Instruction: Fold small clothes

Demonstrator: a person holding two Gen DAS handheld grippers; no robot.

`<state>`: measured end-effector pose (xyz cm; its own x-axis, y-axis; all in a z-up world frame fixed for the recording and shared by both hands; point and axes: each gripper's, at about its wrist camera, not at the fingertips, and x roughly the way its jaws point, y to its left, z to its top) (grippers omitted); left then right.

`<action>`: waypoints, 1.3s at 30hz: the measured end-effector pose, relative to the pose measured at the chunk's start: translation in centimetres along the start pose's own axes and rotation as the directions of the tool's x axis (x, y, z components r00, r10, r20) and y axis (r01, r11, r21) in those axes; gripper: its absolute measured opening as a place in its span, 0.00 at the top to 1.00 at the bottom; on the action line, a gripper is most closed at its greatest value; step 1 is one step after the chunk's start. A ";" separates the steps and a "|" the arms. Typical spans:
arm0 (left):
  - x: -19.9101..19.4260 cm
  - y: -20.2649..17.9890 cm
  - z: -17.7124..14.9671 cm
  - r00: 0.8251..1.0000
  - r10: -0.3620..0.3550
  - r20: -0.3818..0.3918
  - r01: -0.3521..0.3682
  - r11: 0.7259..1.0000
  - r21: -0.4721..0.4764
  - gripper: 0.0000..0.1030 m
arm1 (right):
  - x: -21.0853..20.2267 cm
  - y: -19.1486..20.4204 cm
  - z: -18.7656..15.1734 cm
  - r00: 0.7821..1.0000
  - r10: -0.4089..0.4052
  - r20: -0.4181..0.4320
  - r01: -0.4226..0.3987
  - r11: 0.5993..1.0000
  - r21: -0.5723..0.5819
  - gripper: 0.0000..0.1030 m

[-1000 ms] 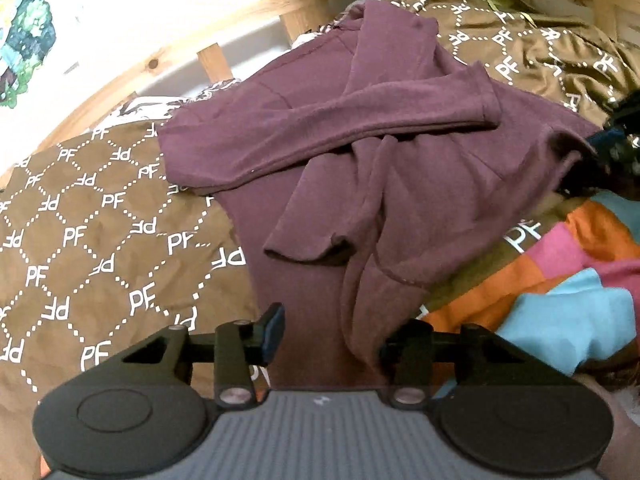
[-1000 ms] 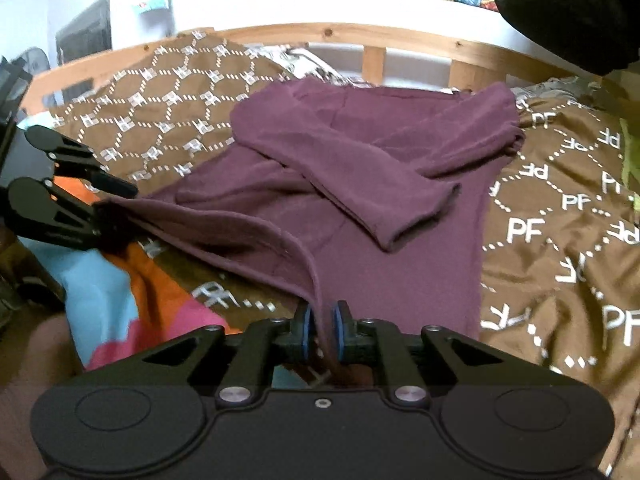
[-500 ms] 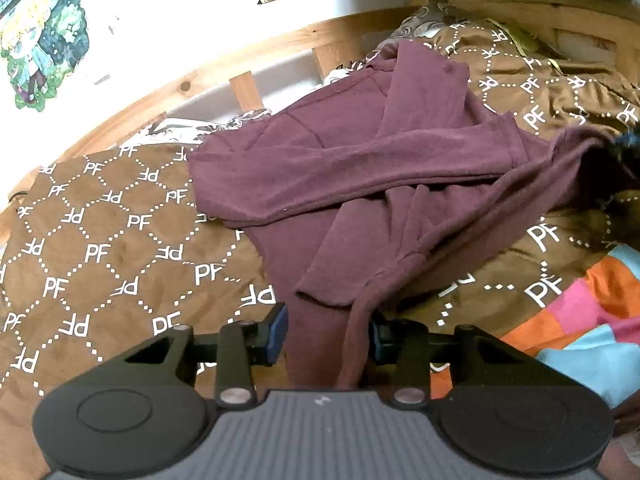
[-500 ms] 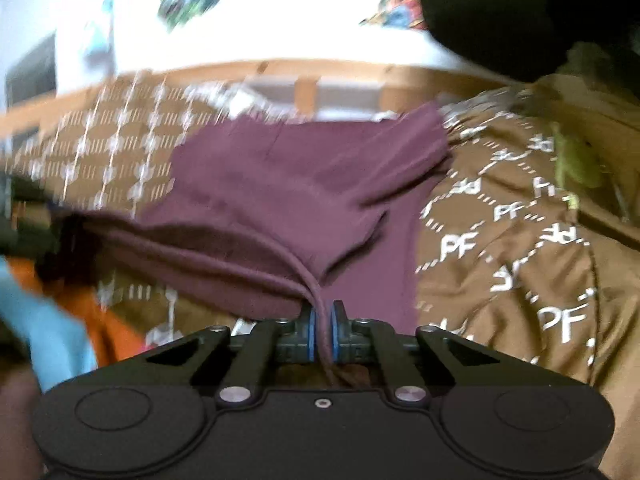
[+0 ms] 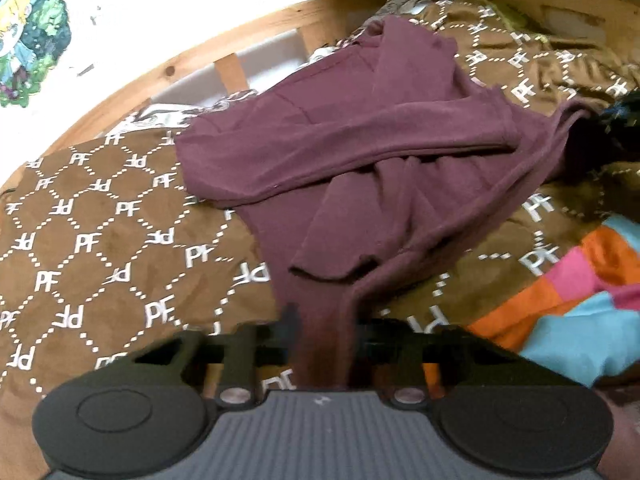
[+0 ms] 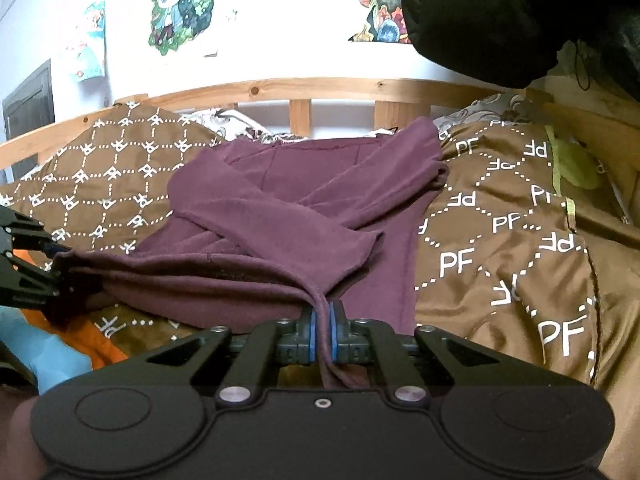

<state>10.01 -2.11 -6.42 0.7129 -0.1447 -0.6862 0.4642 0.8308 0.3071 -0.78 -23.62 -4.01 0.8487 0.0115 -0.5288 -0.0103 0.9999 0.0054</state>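
You are pinching the soft maroon knit top (image 6: 280, 200) by its hem: your right gripper (image 6: 323, 320) is clamping a bunched fold, your left gripper (image 5: 322, 332) is closing on the other corner. It is lying sleeves-crossed on the brown monogrammed quilt (image 6: 500, 240).

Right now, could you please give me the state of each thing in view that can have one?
maroon top: lying on the bed, sleeves crossed over its front, near hem lifted at both corners.
right gripper: shut on the hem corner.
left gripper: jaws closing, hem fabric between them.
brown bedspread: spread out, rumpled, under the top.
colourful blanket: bunched at the near edge.
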 end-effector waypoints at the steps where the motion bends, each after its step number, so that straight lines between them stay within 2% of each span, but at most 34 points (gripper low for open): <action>1: -0.2 0.0 0.2 1.000 -0.005 0.011 0.005 1.000 -0.001 0.94 | 0.0 0.1 -0.1 1.000 0.002 -0.007 -0.002 1.000 -0.007 0.94; 6: -2.2 0.1 1.2 0.995 0.016 0.103 -0.017 1.000 0.006 0.96 | -0.3 1.1 -0.3 0.999 -0.011 -0.033 0.008 0.995 -0.098 0.95; 10: -4.9 0.3 1.7 0.984 0.027 0.174 -0.030 0.999 0.013 0.97 | -1.9 1.4 0.4 0.999 -0.034 0.013 0.035 0.992 -0.121 0.96; 14: -8.4 -0.2 1.5 0.971 0.023 0.240 -0.040 0.997 0.065 0.97 | -4.7 1.8 1.5 0.995 -0.050 0.086 0.061 0.989 -0.131 0.96; 18: -11.9 -0.2 0.3 0.963 0.010 0.271 -0.038 0.994 0.099 0.97 | -8.0 2.3 2.3 0.996 -0.024 0.088 0.036 0.991 -0.129 0.96; 21: -14.4 0.9 -0.3 0.965 -0.046 0.258 0.022 0.995 0.097 0.97 | -10.6 3.1 2.9 0.998 0.012 0.061 -0.002 0.987 -0.163 0.96; 26: -17.9 2.3 -0.6 0.966 -0.144 0.215 0.114 0.982 0.150 0.97 | -14.6 5.2 3.2 0.999 0.051 0.010 -0.048 0.977 -0.208 0.96; 31: -18.5 3.8 1.1 0.966 -0.204 0.159 0.179 0.972 0.154 0.97 | -17.1 6.9 4.2 0.998 0.067 -0.016 -0.069 0.974 -0.218 0.96; 35: -16.4 5.9 5.5 0.974 -0.196 0.113 0.183 0.976 0.115 0.97 | -15.4 6.7 6.9 0.999 0.036 0.002 -0.034 0.963 -0.269 0.96; 39: -12.5 6.9 10.9 0.991 -0.106 0.087 0.090 0.981 0.171 0.96 | -10.6 5.6 11.4 0.999 -0.005 0.031 0.015 0.937 -0.348 0.96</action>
<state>10.02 -0.38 11.49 0.7025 -0.2780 -0.6552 0.6094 0.7104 0.3520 -3.79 -18.15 11.26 0.8649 0.0067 -0.5019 -0.1807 0.9371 -0.2988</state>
